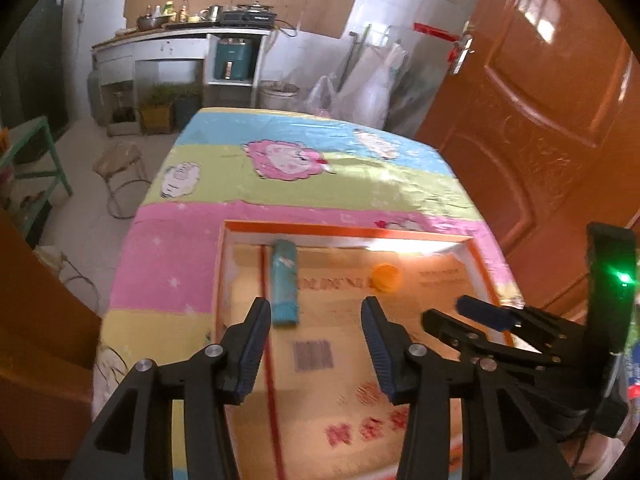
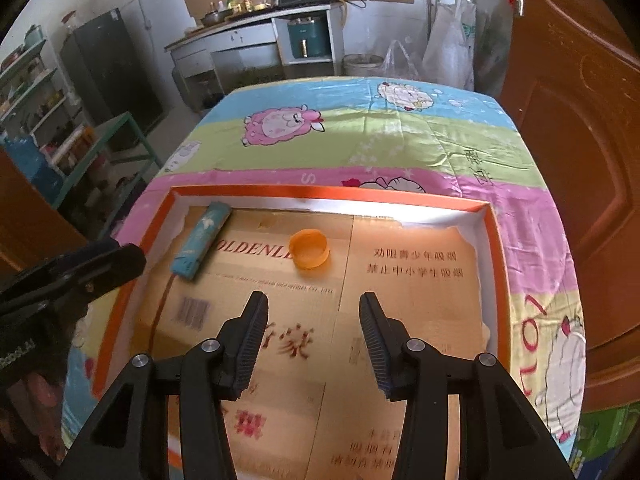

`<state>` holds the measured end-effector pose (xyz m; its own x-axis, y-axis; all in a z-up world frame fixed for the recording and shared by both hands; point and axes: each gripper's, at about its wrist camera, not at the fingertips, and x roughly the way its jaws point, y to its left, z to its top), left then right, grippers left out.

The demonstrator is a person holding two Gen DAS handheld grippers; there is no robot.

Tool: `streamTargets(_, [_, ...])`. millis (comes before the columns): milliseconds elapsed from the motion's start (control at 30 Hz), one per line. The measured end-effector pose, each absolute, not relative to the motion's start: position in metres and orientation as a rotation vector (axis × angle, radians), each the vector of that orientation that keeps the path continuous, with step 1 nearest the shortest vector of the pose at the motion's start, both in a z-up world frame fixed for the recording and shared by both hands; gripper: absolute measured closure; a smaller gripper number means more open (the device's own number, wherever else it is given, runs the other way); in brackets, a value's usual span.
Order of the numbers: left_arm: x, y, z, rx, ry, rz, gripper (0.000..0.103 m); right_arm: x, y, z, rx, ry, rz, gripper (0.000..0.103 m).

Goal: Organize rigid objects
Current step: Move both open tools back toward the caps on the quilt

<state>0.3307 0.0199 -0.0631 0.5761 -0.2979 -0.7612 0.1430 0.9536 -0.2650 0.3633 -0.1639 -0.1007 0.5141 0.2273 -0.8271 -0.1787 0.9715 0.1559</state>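
Teal cylinder (image 2: 201, 246) and orange cap (image 2: 310, 248) both lie inside a shallow orange-rimmed tray (image 2: 328, 192) lined with printed cardboard, which sits on a table covered by a cartoon-sheep cloth (image 2: 360, 140). In the right wrist view the cylinder lies on its side at about 10 o'clock from the right gripper (image 2: 314, 346), tilted, its far end close to the tray's back wall; whether it touches the wall cannot be made out. The cap sits open side up at roughly 12 o'clock, well apart from the cylinder and clear of both fingers.

The right gripper's fingers stand wide apart over the cardboard with nothing between them. The left gripper (image 1: 316, 350) is likewise spread and empty; in its own view the cylinder (image 1: 285, 283) lies just beyond the left fingertip (image 1: 258, 320) at 11 o'clock, and the cap (image 1: 386, 277) appears at 1 o'clock as a blurred orange patch.

That left view is smeared, so the cardboard's print and barcode are unreadable there. The near edge of the tray is cut off by the gripper bodies in both views. Each gripper shows only partly in the other's picture, at the frame's side.
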Motion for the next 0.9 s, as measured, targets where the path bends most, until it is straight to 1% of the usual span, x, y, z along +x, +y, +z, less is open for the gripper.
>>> streamTargets(333, [0.274,0.018,-0.033,-0.204,0.848,-0.310,0.056,0.309,-0.168,-0.071,0.075,0.951,0.253,0.054])
streamTargets(467, [0.255,0.021,-0.032,-0.216,0.842,-0.311,0.056,0.283,-0.175,-0.063,0.096,0.922,0.244,0.054])
streamTargets(667, [0.224,0.023,-0.033,-0.202,0.826,-0.303,0.056,0.241,-0.184,-0.063,0.115,0.895,0.225,0.054])
streamTargets(900, [0.181,0.021,-0.028,-0.108,0.755,-0.253,0.056,0.205,-0.182,-0.064,0.120,0.877,0.233,0.054])
